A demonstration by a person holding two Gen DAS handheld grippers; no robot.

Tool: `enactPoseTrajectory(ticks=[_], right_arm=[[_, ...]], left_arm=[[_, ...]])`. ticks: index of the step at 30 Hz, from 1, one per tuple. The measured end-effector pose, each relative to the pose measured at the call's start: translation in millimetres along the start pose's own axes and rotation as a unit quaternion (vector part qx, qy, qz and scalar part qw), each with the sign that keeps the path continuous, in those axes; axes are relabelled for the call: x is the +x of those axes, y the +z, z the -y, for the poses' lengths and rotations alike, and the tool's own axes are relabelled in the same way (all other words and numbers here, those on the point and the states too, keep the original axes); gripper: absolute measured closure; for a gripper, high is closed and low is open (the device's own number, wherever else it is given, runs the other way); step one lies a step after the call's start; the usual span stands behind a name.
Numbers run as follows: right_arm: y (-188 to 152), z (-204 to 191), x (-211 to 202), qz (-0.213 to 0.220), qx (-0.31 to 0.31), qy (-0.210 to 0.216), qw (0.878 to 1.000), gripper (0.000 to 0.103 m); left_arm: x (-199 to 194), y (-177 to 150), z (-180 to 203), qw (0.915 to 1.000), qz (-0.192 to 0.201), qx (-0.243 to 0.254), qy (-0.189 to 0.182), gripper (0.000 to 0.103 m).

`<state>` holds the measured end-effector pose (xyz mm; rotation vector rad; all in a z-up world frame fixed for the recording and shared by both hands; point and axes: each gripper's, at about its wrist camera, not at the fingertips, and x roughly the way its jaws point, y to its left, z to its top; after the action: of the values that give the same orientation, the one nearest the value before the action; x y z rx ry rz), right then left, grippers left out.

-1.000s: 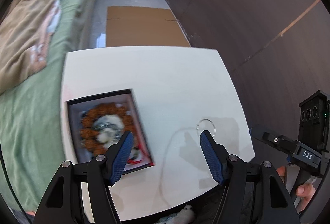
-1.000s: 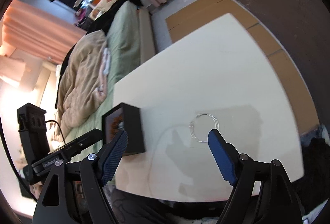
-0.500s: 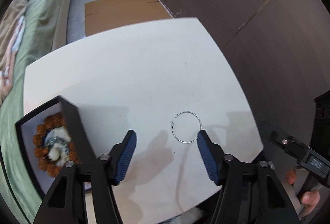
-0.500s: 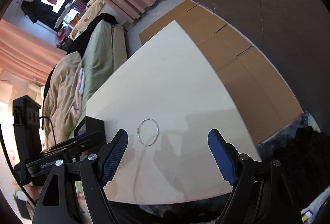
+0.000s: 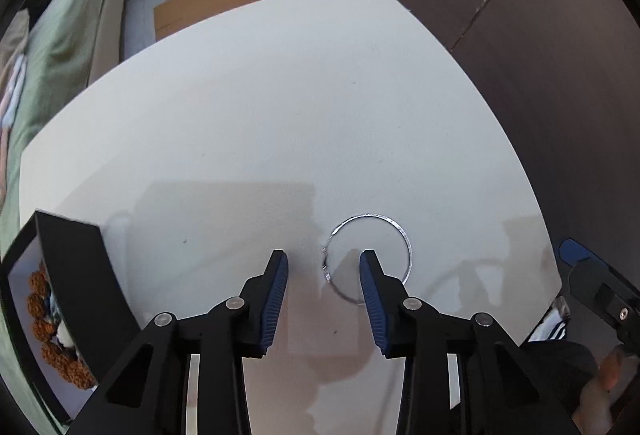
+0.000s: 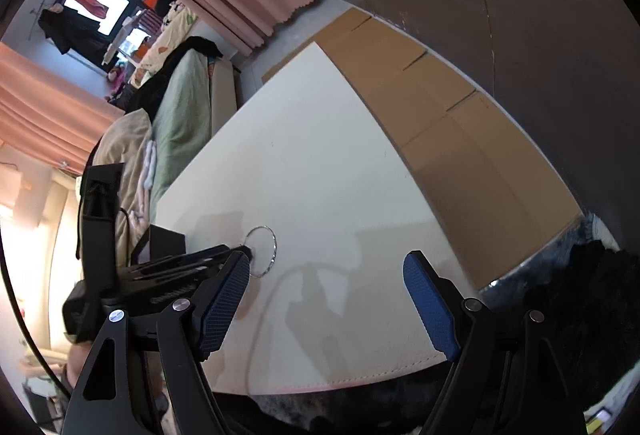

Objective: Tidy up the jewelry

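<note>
A thin silver bangle [image 5: 394, 227] lies flat on the white table [image 5: 280, 107]. My left gripper [image 5: 323, 259] is open and low over it, its jaws either side of the bangle's left rim. A black jewelry box [image 5: 80, 275] at the left holds a brown bead bracelet [image 5: 44, 331]. In the right wrist view the bangle [image 6: 272, 239] lies beside the left gripper's tip, with the box [image 6: 168, 241] behind. My right gripper [image 6: 326, 263] is open and empty above the table's near edge.
A bed with green cover [image 6: 180, 115] and beige blanket stands left of the table. Flattened cardboard [image 6: 440, 123] lies on the floor beyond. A dark wall [image 5: 540, 35] runs along the right. Dark clothing [image 6: 580, 295] lies by the table's corner.
My left gripper has swung right from the box to the bangle, dropped lower and narrowed its jaws. The right gripper has turned right, away from the box.
</note>
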<state>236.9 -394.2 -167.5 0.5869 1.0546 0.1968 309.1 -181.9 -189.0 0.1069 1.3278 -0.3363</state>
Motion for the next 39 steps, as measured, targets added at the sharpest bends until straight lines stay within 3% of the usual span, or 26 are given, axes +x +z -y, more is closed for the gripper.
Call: enactPoseTrajectory(ticks=[2, 4, 6, 13, 26, 33, 39], right_arm=[[0, 1, 2, -0.006, 0.004, 0.005, 1.0, 0.022], [1, 3, 3, -0.009, 0.01, 0.003, 1.0, 0.022], [1, 6, 3, -0.007, 0.018, 0.001, 1.0, 0.022], [-2, -2, -1, -0.002, 0.024, 0.003, 1.0, 0.022], [-10, -23, -15, 0.015, -0.005, 0.011, 1.0, 0.022], [-17, -50, -23, 0.037, -0.032, -0.006, 0.999, 0.022], [-23, -79, -14, 0.025, -0.068, 0.005, 0.997, 0.022]], left_arm=[[0, -1, 4, 0.9996, 0.004, 0.011, 0.025, 0.076], [1, -4, 11, 0.9984, 0.005, 0.032, 0.046, 0.095], [1, -7, 11, 0.9985, 0.003, 0.037, 0.039, 0.102], [-10, -13, 2, 0.9996, 0.012, 0.019, 0.016, 0.102], [-88, -29, -30, 0.9966, 0.08, -0.011, -0.018, 0.103], [-126, -49, -53, 0.9922, 0.117, -0.026, -0.035, 0.103], [-149, -61, -77, 0.9885, 0.14, -0.036, -0.046, 0.103]])
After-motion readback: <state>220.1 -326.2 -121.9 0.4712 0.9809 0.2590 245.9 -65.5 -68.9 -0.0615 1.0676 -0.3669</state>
